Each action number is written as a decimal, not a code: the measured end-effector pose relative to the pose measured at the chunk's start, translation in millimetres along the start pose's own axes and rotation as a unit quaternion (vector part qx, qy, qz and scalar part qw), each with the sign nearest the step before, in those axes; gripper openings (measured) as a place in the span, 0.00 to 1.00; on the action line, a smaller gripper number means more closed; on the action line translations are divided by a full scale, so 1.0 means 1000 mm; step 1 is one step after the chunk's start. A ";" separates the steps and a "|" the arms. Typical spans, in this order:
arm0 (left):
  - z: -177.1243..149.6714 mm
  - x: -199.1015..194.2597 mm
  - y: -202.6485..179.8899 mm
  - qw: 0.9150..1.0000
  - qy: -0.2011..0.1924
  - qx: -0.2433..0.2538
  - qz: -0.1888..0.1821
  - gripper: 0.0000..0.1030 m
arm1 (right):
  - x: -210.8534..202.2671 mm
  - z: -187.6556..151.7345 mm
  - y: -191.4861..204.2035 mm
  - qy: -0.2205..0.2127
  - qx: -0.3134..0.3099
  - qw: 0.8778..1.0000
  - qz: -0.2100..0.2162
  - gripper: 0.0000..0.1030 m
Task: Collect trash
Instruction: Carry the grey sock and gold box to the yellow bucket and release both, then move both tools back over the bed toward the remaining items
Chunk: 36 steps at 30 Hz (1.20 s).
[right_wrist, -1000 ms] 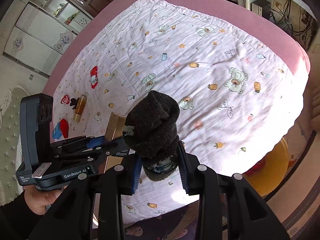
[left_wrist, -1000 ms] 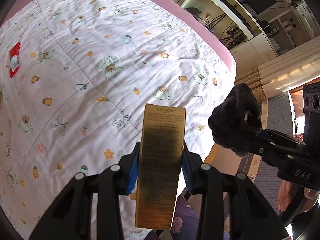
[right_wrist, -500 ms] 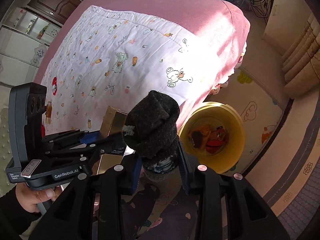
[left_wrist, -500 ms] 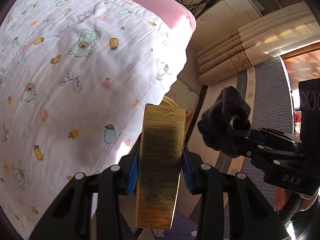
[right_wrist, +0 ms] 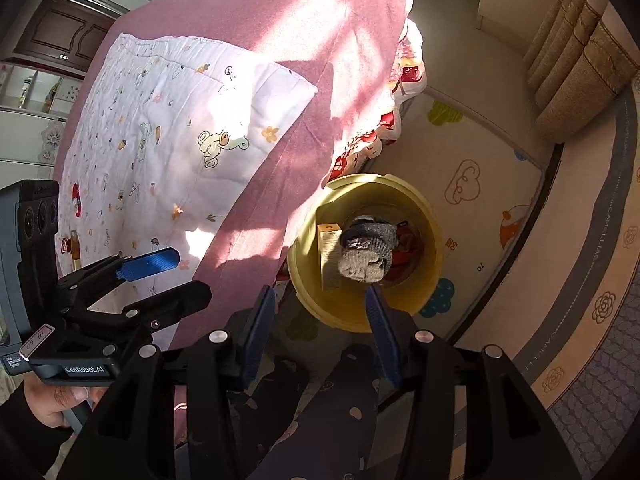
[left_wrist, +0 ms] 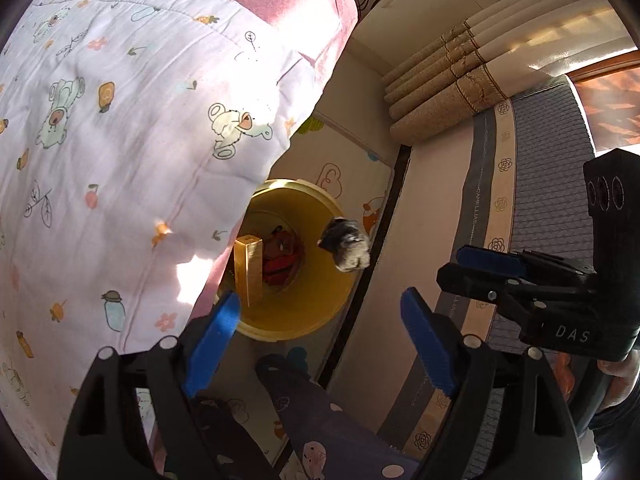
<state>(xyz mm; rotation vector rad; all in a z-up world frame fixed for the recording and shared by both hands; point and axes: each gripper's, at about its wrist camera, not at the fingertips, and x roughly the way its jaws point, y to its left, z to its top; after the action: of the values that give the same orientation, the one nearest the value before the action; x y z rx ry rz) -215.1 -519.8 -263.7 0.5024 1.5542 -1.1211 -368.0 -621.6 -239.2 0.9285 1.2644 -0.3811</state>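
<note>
From the left wrist view I see my left gripper (left_wrist: 320, 344) at the bottom of the frame, its blue pads spread wide, having just been opening, with nothing between them. From the right wrist view my right gripper (right_wrist: 320, 328) fills the lower centre; its jaws have also just been opening, parted and empty. At lower left there, a hand (right_wrist: 56, 396) holds the other tool's handle.

Beyond the pads, near the middle of each frame, a yellow bucket (left_wrist: 320, 308) stands on a patterned floor mat (right_wrist: 480, 184), just beside the bed. A gold box (left_wrist: 249, 268) is upright inside the bucket at its left. A dark grey sock (right_wrist: 366, 250) sits over the bucket's mouth; whether it has landed I cannot tell. Red scraps (left_wrist: 280, 264) lie at the bottom.

The upper left of both views holds the bed, with a white quilt (left_wrist: 120, 140) printed with bears over a pink sheet (right_wrist: 260, 40). Beige curtains (left_wrist: 460, 80) hang at upper right.
</note>
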 end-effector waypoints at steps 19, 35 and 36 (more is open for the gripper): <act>-0.002 -0.025 0.012 1.000 -0.025 -0.013 0.004 0.80 | -0.007 0.003 0.029 -0.005 -0.030 1.000 0.007 0.45; -0.071 -0.123 0.143 0.987 -0.102 -0.125 0.031 0.80 | 0.024 0.000 0.195 0.015 -0.152 0.988 0.014 0.44; -0.079 -0.131 0.156 0.984 -0.108 -0.136 0.034 0.80 | 0.029 -0.001 0.210 0.018 -0.162 0.987 0.015 0.44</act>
<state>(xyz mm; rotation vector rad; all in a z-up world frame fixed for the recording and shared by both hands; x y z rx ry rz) -91.1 -348.9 -207.9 0.2400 1.4586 -0.8636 -211.9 -488.3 -185.3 0.6786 1.2981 -0.1298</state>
